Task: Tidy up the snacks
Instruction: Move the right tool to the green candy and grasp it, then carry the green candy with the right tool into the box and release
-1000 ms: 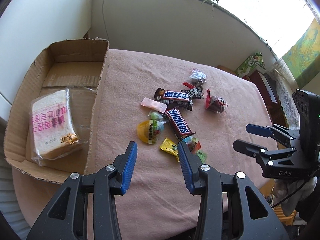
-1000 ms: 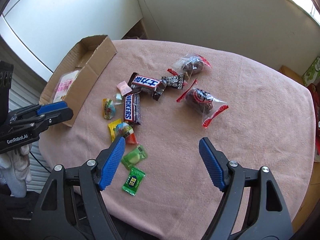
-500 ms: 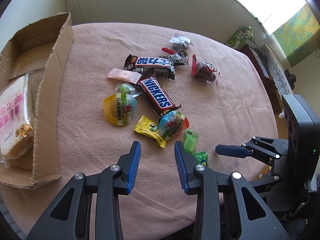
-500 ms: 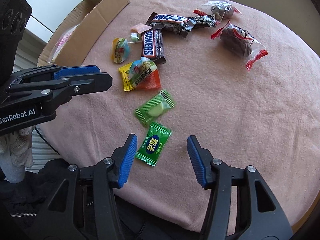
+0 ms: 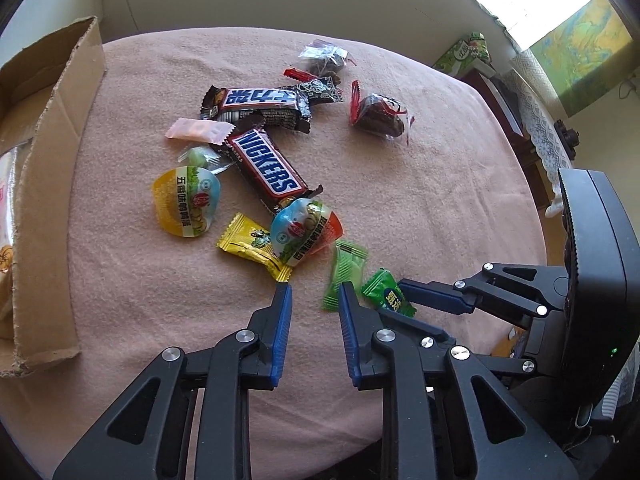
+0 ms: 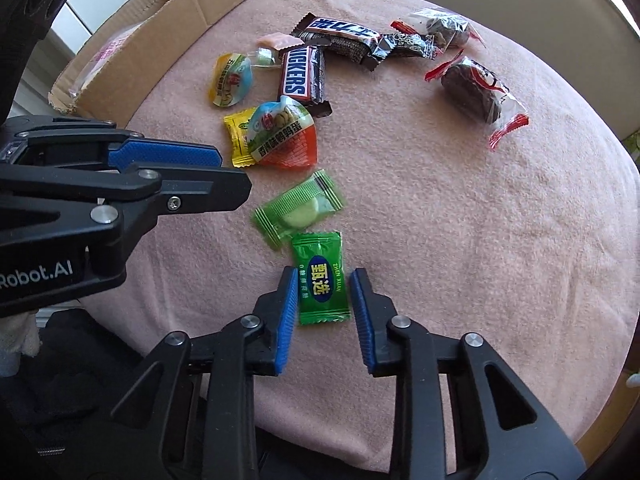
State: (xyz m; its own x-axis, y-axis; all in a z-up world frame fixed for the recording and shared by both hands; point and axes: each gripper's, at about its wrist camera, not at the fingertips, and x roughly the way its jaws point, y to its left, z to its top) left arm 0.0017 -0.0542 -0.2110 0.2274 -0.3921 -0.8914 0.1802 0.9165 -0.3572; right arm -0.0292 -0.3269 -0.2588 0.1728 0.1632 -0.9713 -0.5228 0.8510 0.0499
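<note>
Several wrapped snacks lie on a pink cloth table (image 6: pixel 460 240). My right gripper (image 6: pixel 325 280) is open, its jaws on either side of a dark green candy (image 6: pixel 320 276), close to it but apart; the candy also shows in the left wrist view (image 5: pixel 386 294). A light green candy (image 6: pixel 300 210) lies just beyond. My left gripper (image 5: pixel 312 292) is open and empty over bare cloth, near a yellow candy (image 5: pixel 252 246). Two Snickers bars (image 5: pixel 268 168) and two egg packs (image 5: pixel 186 202) lie further in.
An open cardboard box (image 5: pixel 48 184) holding a bread pack stands at the left edge. Dark wrapped snacks (image 6: pixel 476 88) lie at the far right of the pile. The table edge runs close under both grippers. A wall stands behind the table.
Both grippers moved down and in toward the near candies. The right jaws narrowed around the dark green candy. The left jaws also narrowed a little.
</note>
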